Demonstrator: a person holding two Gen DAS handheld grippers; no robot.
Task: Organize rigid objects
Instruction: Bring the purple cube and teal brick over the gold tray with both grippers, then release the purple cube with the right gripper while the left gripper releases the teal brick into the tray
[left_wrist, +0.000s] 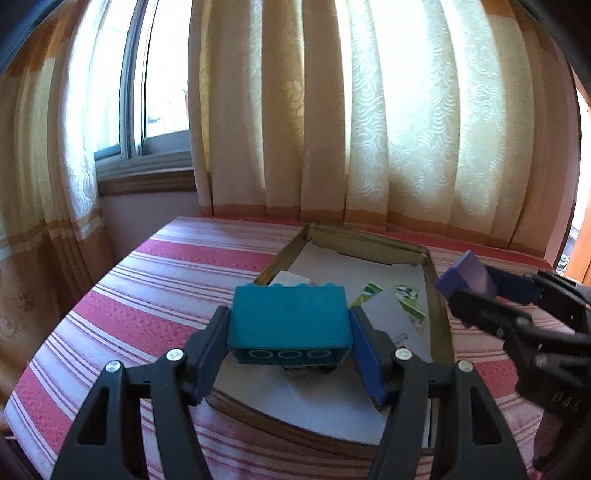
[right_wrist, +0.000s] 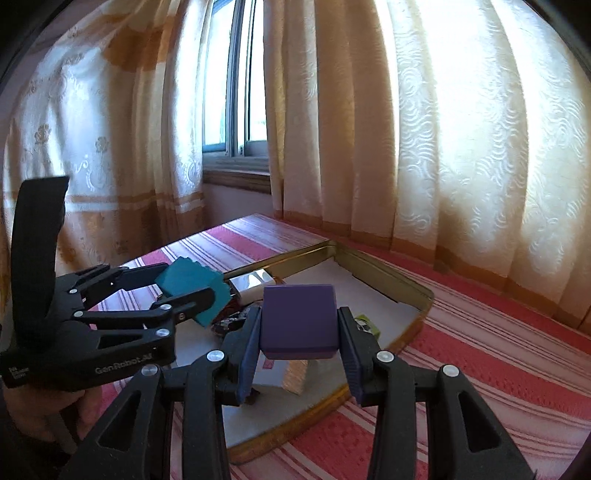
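Observation:
My left gripper (left_wrist: 290, 325) is shut on a teal toy brick (left_wrist: 290, 317) and holds it above the near part of a shallow gold metal tray (left_wrist: 441, 314). My right gripper (right_wrist: 297, 328) is shut on a purple block (right_wrist: 298, 321) above the same tray (right_wrist: 388, 275). In the left wrist view the right gripper (left_wrist: 469, 291) with the purple block (left_wrist: 471, 277) hovers over the tray's right rim. In the right wrist view the left gripper (right_wrist: 192, 291) with the teal brick (right_wrist: 188, 280) is to the left.
The tray is lined with white paper (left_wrist: 373, 306) and holds small items: green-printed cards (left_wrist: 406, 299) and a shiny packet (right_wrist: 251, 280). It lies on a red-and-white striped cloth (left_wrist: 147, 295). Curtains (left_wrist: 332, 110) and a window (left_wrist: 162, 92) stand behind.

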